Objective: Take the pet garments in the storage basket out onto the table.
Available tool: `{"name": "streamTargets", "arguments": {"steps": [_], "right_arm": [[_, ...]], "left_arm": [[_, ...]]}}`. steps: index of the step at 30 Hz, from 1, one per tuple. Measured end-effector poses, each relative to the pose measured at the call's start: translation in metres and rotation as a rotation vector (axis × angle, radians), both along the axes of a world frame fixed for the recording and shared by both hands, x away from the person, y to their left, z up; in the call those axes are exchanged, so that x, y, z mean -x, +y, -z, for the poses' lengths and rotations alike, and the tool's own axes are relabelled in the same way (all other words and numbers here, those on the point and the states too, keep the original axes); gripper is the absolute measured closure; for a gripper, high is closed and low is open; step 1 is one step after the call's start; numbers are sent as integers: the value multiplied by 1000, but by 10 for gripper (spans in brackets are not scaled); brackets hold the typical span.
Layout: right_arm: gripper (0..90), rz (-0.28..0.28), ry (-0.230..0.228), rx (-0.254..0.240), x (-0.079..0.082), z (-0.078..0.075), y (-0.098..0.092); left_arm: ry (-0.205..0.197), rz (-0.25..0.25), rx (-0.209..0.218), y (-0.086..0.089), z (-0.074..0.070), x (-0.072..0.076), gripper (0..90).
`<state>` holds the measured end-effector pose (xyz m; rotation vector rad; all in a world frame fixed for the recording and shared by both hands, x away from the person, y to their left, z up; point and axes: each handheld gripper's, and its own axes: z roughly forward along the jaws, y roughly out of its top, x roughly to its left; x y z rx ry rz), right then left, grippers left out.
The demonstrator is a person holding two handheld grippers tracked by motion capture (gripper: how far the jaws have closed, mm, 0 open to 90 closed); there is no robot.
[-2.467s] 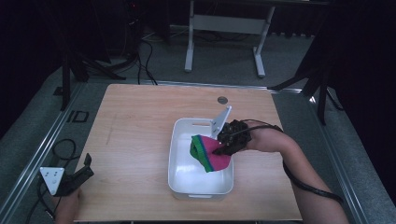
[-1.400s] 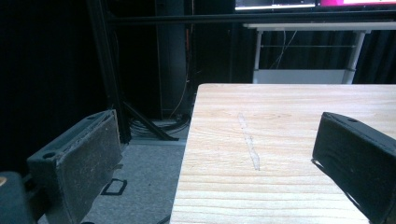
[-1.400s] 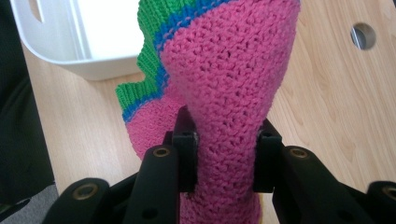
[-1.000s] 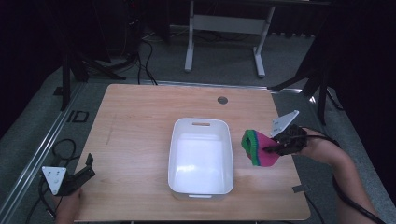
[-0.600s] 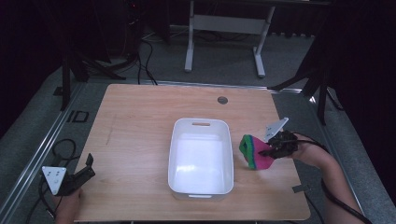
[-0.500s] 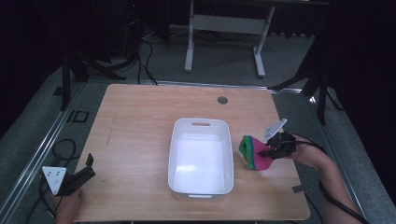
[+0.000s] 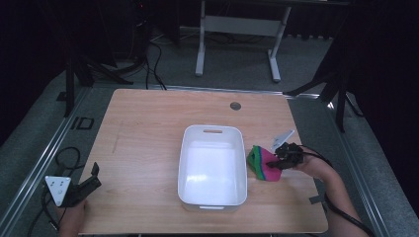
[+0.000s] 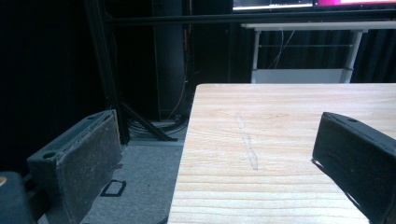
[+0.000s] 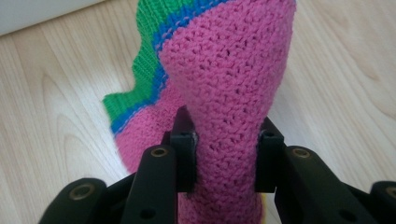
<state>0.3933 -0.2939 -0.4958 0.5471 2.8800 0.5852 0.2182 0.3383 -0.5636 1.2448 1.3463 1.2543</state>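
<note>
My right gripper pinches the knitted cloth beside the tub; opening carelessly could snag yarn, while my left gripper idles wide open.

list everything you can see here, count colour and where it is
knitted cloth: one, pink with green and blue bands, on the table just right of the bin, pinched by the right gripper
bin: one, white, rectangular, nothing in it, at the middle of the table
table: one, light wood, with a small round grey cap near its far edge
desk frame: one, white legs, on the grey floor beyond the table
tape bit: one, grey, near the table's right front edge
left gripper: one, black with a grey plate, jaws apart, holding nothing, at the table's front left corner
right gripper: one, black, shut on the cloth, right of the bin
</note>
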Motion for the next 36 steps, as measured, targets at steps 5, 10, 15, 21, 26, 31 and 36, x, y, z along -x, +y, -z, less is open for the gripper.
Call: {"name": "streamTargets", "arguments": {"steps": [5,10,15,21,26,31,36], "right_arm": [[673,8,-10,6,1,10,10],[516,-4,-22,18,5,4,14],[328,-5,-56,-20,7,-13,13],[134,27,-70,-128,11,-35,2],[134,116,-135,-176,11,-39,-15],[136,249,-217,-257,11,-39,-38],[136,383,-275,-299,15,-32,-57]], "left_arm": [[-1,2,1,0,0,0,18],[-1,3,3,0,0,0,18],[0,2,3,0,0,0,18],[1,3,4,0,0,0,18],[-1,4,5,0,0,0,18],[0,2,5,0,0,0,18],[0,4,5,0,0,0,18]]}}
